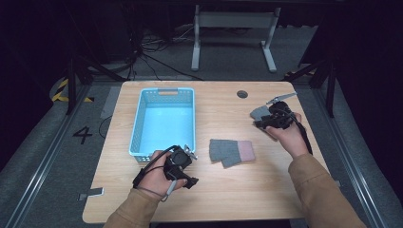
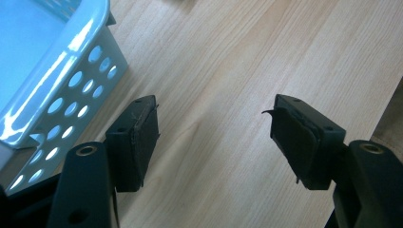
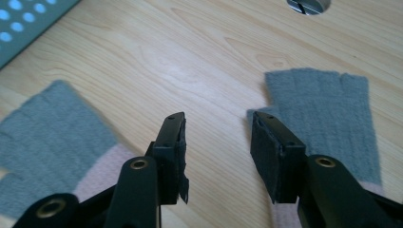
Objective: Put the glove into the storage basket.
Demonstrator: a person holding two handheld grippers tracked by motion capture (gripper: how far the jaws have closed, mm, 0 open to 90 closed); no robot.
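Looking down on the wooden table [image 1: 228, 190], we are seeing the blue perforated basket [image 1: 163, 121] sitting left of centre, one grey fingerless glove [image 1: 232, 151] with a pink cuff lying mid-table, and a second grey glove [image 3: 323, 107] lying near the right edge. We are holding the left gripper [image 2: 214, 137] beside the basket's near corner, jaws gaping over bare wood. We are holding the right gripper [image 3: 217, 142] just beside the second glove, its jaws standing apart with nothing pinched.

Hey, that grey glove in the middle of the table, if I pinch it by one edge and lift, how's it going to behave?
The grey glove looks like soft knit lying flat, so it will probably droop rather than hold shape. It seems thin, so likely light. Its fuzzy surface should grip the fingers well, not slip.
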